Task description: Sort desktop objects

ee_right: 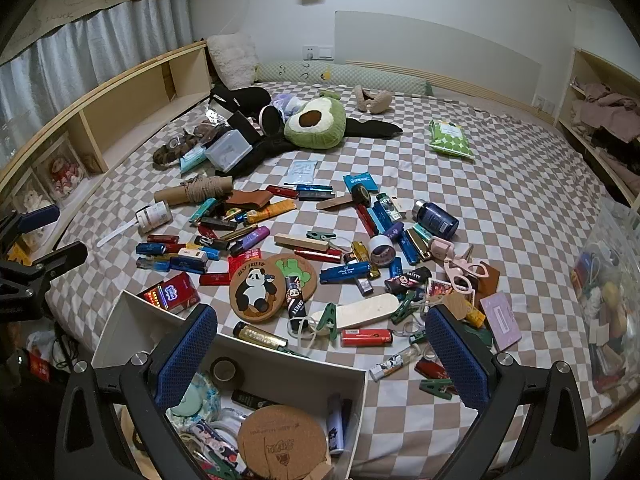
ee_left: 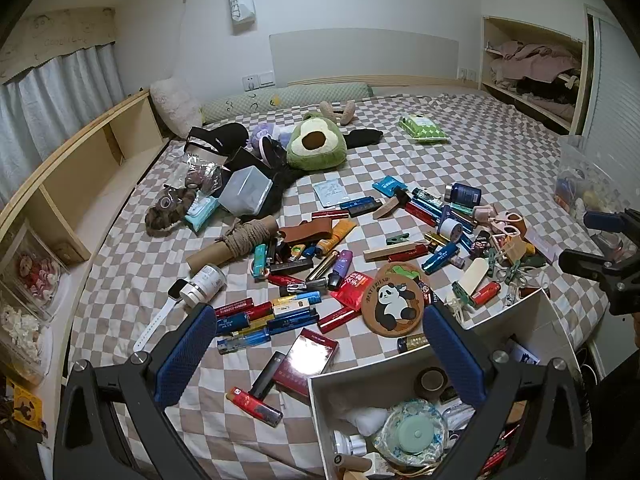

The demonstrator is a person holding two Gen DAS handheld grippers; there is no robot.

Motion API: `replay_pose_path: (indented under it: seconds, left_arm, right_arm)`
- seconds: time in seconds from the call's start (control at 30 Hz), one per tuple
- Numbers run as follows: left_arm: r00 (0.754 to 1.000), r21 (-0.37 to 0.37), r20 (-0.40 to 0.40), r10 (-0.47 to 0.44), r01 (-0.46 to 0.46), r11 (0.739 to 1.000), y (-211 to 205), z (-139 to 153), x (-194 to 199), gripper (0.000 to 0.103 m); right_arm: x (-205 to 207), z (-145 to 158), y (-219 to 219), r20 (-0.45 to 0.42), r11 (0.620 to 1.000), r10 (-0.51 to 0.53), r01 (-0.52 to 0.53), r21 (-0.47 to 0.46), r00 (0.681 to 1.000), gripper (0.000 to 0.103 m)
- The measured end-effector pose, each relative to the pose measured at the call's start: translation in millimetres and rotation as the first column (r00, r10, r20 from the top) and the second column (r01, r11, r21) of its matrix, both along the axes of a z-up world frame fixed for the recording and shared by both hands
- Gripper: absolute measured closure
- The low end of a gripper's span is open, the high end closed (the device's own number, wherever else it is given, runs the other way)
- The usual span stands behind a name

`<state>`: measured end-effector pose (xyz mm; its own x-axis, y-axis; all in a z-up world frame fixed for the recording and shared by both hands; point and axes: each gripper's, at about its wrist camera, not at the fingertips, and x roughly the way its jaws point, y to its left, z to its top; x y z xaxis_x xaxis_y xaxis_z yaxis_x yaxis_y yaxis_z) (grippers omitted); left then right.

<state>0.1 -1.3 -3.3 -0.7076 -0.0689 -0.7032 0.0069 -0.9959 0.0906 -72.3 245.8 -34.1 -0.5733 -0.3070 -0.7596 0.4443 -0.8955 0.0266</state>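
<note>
Nearest us, the white box point(ee_right: 356, 396) at the bed's point(ee_right: 500, 184) near edge holds one cork coaster point(ee_right: 282, 442) and one tape roll point(ee_right: 225, 370). Two panda-and-cactus coasters point(ee_right: 256, 292) lie mid-bed among scattered lighters point(ee_right: 366, 337). We see the left gripper point(ee_left: 316, 354) and right gripper point(ee_right: 320, 354) both spread wide, empty.
</note>
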Motion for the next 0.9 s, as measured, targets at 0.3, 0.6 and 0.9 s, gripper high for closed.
replay_pose_path:
  seconds: [0.3, 0.6, 0.9]
  left_arm:
    - [1.0, -0.003, -0.001, 0.0, 0.0, 1.0, -0.1, -2.5, 0.9, 0.0]
    - [1.0, -0.004, 0.0, -0.001, 0.001, 1.0, -1.2, -3.9, 0.6, 0.0]
    - [1.0, 0.0, 0.003, -0.002, 0.002, 1.0, -1.8, -3.7, 0.5, 0.0]
  right_arm:
    - [-1.5, 0.5, -1.2, 0.003, 1.0, 0.0, 0.0, 0.003, 1.0, 0.0]
    - [-0.4, -0.7, -1.4, 0.003, 1.0, 0.001, -0.001, 0.006, 1.0, 0.0]
    - [-0.3, -1.7, -1.8, 0.006, 1.0, 0.004, -0.004, 0.009, 1.0, 0.0]
